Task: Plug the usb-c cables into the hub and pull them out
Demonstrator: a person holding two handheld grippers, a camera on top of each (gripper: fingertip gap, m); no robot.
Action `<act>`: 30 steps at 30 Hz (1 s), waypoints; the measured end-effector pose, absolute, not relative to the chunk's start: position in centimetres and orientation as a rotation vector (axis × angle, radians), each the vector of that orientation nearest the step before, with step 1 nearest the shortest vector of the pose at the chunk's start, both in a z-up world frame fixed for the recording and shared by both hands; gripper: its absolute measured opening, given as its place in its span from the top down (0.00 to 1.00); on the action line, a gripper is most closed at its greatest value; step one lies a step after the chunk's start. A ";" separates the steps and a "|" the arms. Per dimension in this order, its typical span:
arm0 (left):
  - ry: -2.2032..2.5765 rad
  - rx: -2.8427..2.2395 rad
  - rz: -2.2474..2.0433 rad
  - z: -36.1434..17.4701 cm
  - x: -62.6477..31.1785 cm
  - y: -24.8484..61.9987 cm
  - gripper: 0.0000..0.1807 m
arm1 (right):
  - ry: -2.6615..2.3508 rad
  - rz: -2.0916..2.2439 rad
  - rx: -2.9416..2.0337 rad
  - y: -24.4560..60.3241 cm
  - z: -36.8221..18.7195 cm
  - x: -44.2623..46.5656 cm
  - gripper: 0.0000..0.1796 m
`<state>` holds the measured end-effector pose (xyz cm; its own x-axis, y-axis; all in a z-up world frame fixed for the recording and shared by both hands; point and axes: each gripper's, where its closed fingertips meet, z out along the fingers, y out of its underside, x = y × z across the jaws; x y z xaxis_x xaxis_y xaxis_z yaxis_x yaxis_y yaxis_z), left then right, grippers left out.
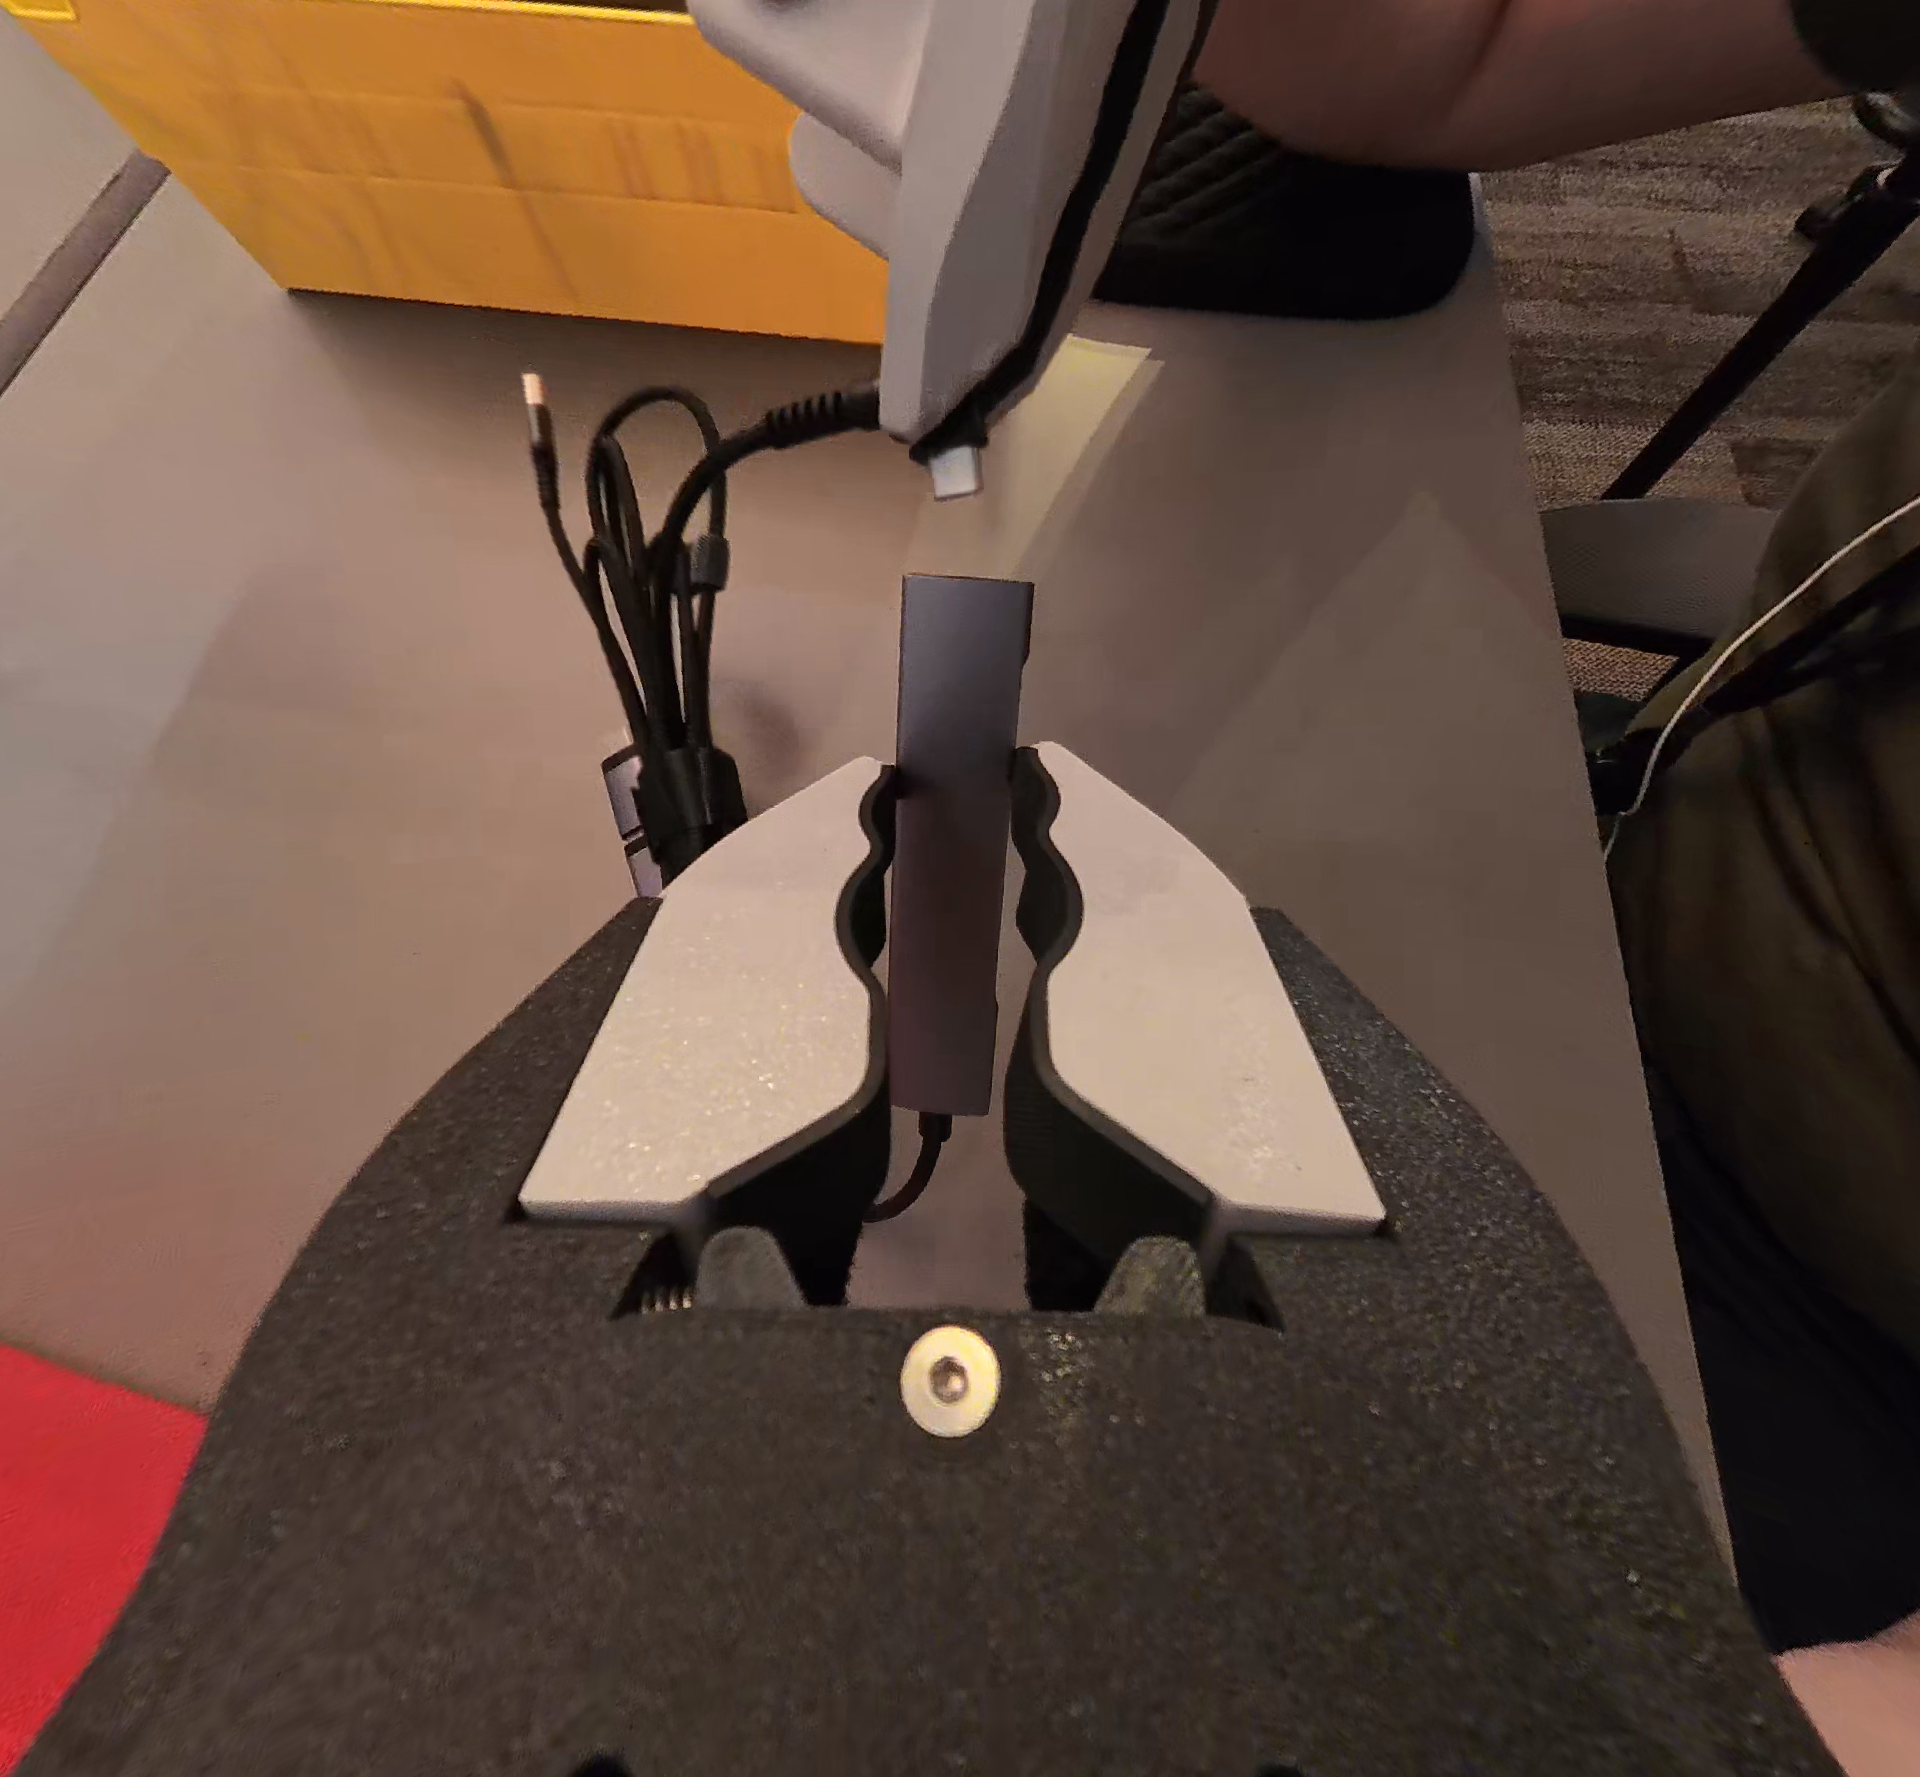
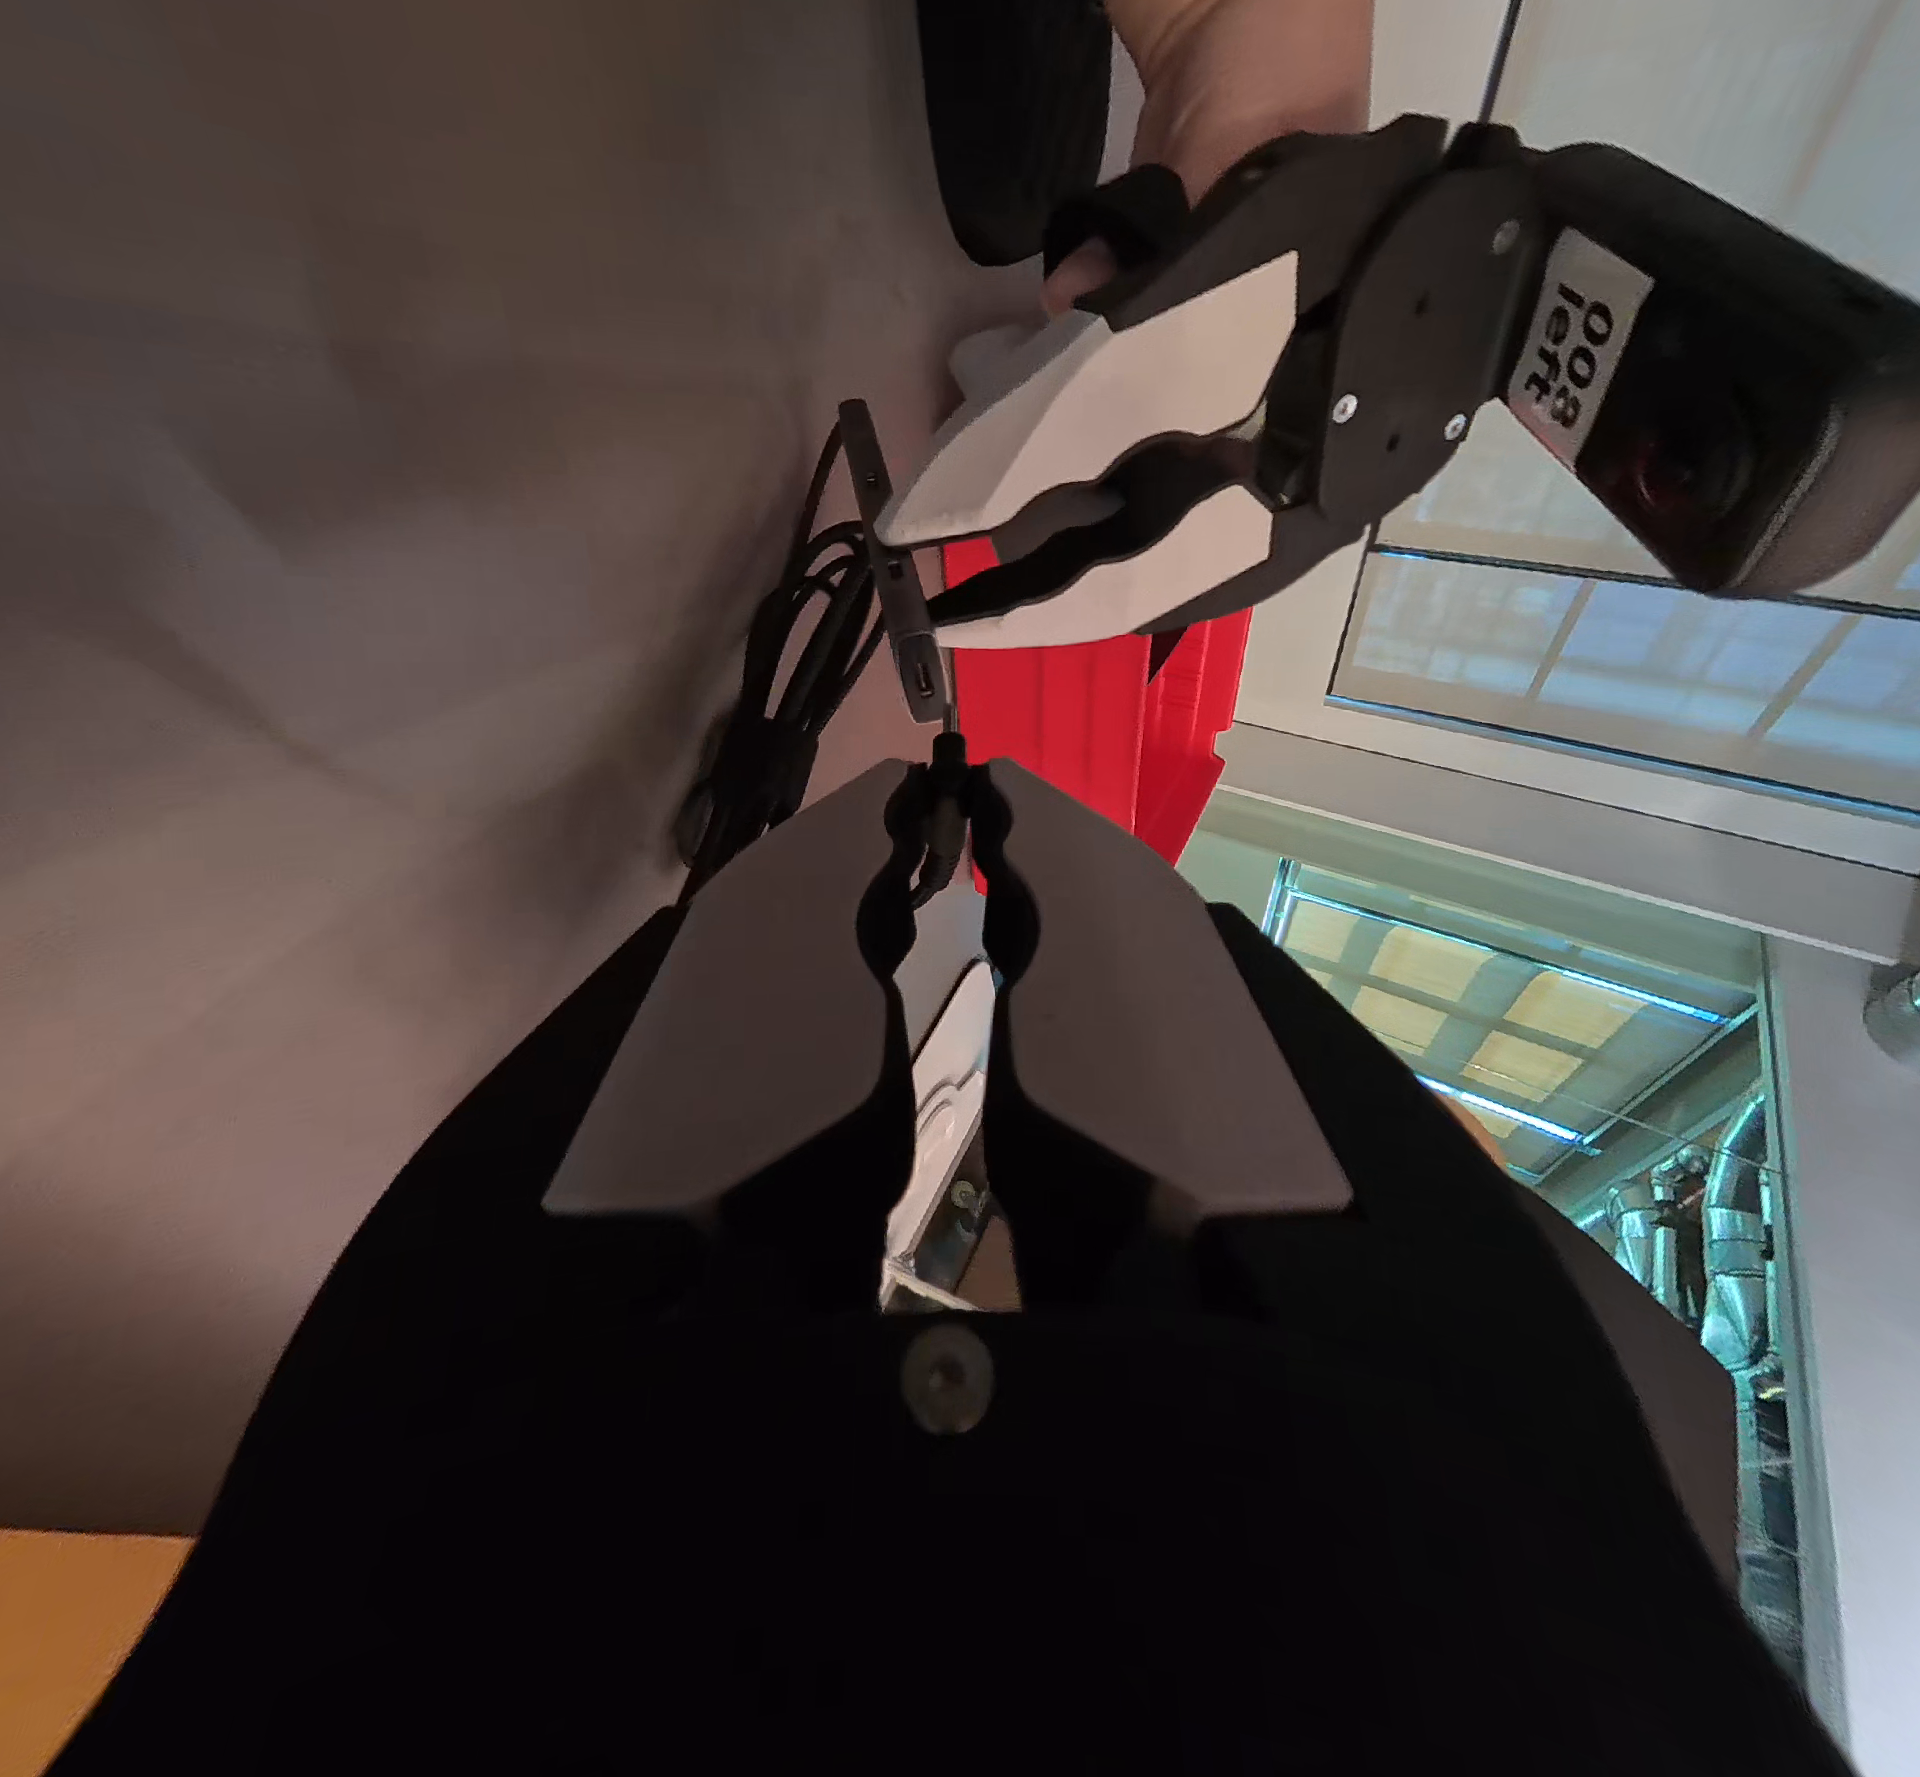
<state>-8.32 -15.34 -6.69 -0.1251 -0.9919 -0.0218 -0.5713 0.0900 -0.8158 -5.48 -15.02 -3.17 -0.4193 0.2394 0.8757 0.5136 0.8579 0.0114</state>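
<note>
My left gripper (image 1: 954, 766) is shut on a slim dark grey USB hub (image 1: 961, 678), which sticks out forward above the grey table (image 1: 312, 792). My right gripper (image 1: 940, 439) comes in from above, shut on the black USB-C cable's plug (image 1: 956, 477). The silver plug tip hangs a short gap off the hub's far end, not inserted. In the right wrist view my right gripper (image 2: 943, 769) pinches the plug (image 2: 948, 748) just below the hub's end port (image 2: 923, 678), with the left gripper (image 2: 920, 574) clamped across the hub.
A bundle of black cables (image 1: 665, 636) lies on the table left of the hub, one loose plug (image 1: 537, 418) pointing away. A yellow box (image 1: 416, 148) with more cables stands at the back left. A red bin (image 2: 1091, 688) is near. A person's arm (image 1: 1455, 13) is at the upper right. Across from one pair of fingers to the other is roughly 5 centimeters.
</note>
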 end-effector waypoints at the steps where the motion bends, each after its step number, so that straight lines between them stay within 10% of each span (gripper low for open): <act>1: 1.760 -1.546 -0.897 -6.7 -8.3 -15.3 0.89 | -2.023 -0.359 -0.544 -15.0 -3.3 -5.5 0.95; 30: 1.757 -1.561 -0.896 -7.1 -8.1 -15.0 0.89 | -2.071 -0.478 -0.525 -14.5 -4.4 -5.8 0.95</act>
<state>-8.06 -15.03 -7.13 -0.1131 -0.9935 -0.0091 -0.5757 0.0730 -0.8144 -5.78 -14.52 -4.38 -0.4894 0.1804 0.8532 0.5362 0.8338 0.1313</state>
